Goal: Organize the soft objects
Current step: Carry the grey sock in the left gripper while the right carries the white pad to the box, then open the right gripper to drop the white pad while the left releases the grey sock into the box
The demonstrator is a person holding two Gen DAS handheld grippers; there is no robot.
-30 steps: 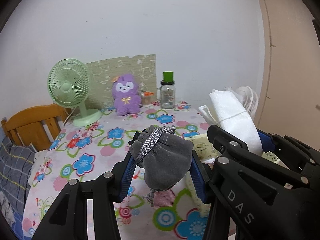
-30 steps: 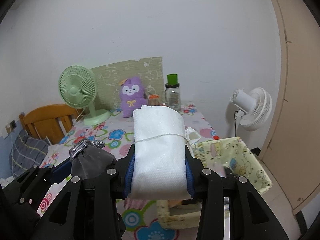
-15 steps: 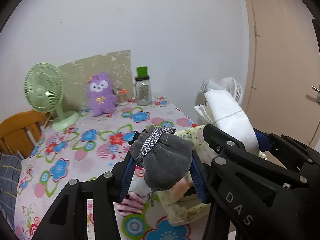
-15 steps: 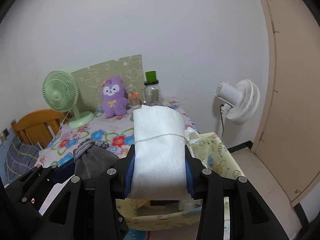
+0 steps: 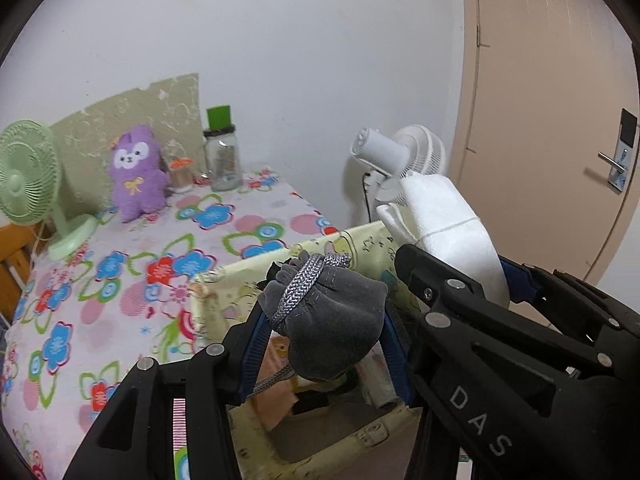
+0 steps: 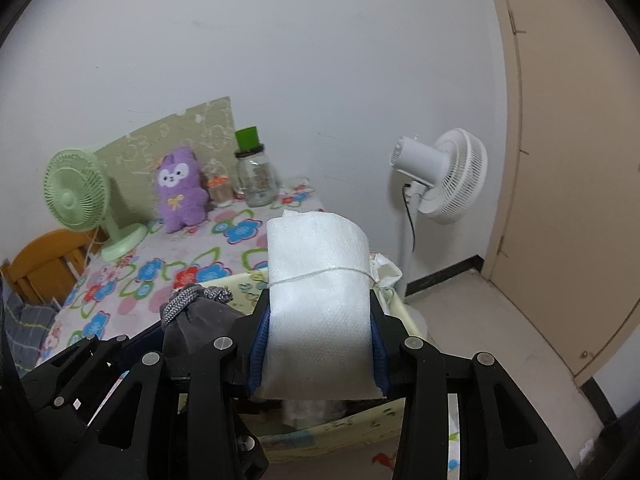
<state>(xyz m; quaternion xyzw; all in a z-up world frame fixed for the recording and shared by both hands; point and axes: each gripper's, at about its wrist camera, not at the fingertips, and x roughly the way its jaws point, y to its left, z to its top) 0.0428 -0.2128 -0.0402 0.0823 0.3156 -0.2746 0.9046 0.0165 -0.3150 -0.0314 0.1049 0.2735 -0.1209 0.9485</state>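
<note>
My left gripper [image 5: 326,332] has a grey drawstring pouch [image 5: 332,320] between its blue pads; its jaws are opening while the pads still touch the pouch. The pouch hangs over the open top of a yellow patterned fabric basket [image 5: 240,276]. My right gripper [image 6: 318,314] is shut on a white rolled cloth tied with string [image 6: 318,308]. That roll hangs above the same basket [image 6: 248,280], to the right of the pouch [image 6: 200,320]. In the left wrist view the roll [image 5: 448,232] sticks up beyond the right gripper's black frame.
The basket holds several items and stands at the right edge of the flowered table [image 5: 100,280]. A purple plush [image 5: 138,176], a green fan [image 5: 28,176] and a green-lidded jar [image 5: 222,156] line the back. A white standing fan [image 5: 400,152], a door [image 5: 560,120] and a wooden chair [image 6: 44,268] surround it.
Both grippers have swung to the right and a little down with their loads, from over the table to above the basket. The door has come into view.
</note>
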